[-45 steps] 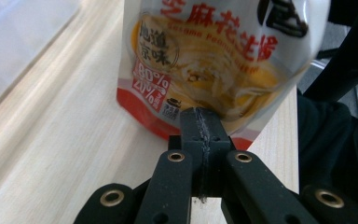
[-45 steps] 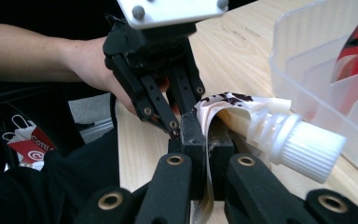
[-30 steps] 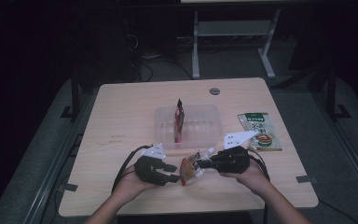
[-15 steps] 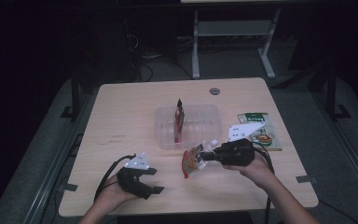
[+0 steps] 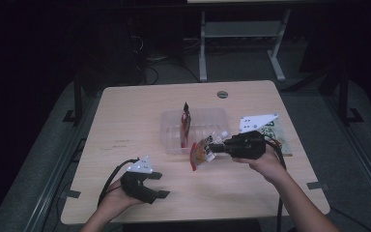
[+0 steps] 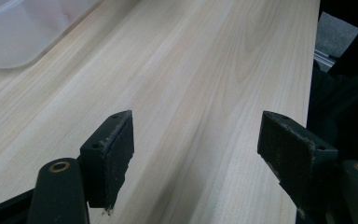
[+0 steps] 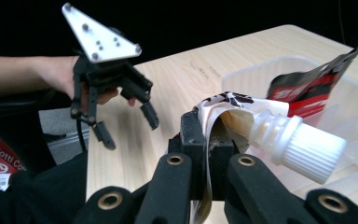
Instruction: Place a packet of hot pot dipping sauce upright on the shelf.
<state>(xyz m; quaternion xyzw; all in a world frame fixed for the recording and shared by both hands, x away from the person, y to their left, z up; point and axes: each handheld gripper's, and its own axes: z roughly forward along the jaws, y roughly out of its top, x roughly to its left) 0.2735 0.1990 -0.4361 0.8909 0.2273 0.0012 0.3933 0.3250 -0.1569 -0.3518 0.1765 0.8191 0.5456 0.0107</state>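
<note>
Nearest the person's edge of the light wooden table [image 5: 140,116], the left gripper [image 5: 155,185] rests low in the person's left hand, well short of the clear plastic tray [image 5: 170,133] that sits mid-table. Its jaws have just been opening and now stand wide apart with nothing between them; the left gripper view shows bare wood between the two black pads [image 6: 114,154] and a corner of the tray far off.

Closer to the tray, just at its near-right corner, the right gripper [image 5: 211,148] is clamped on the top seam of a soft white-and-red spouted pouch with a ribbed white screw cap [image 5: 199,153]. The pouch hangs off the jaws above the table, its body drooping toward the near side of the tray. In the right gripper view the pinched film runs between the closed jaws and the cap [image 7: 303,144] juts out toward the tray.

Inside the tray, a dark red and black sachet [image 5: 185,123] stands upright against the middle. Beyond the tray's right side a green-printed flat packet [image 5: 274,131] lies on the table, partly behind the right gripper.

Judging from this, the packing is partway: one item is in the tray, the pouch is lifted and almost there but not yet released, and the green packet looks untouched.
</note>
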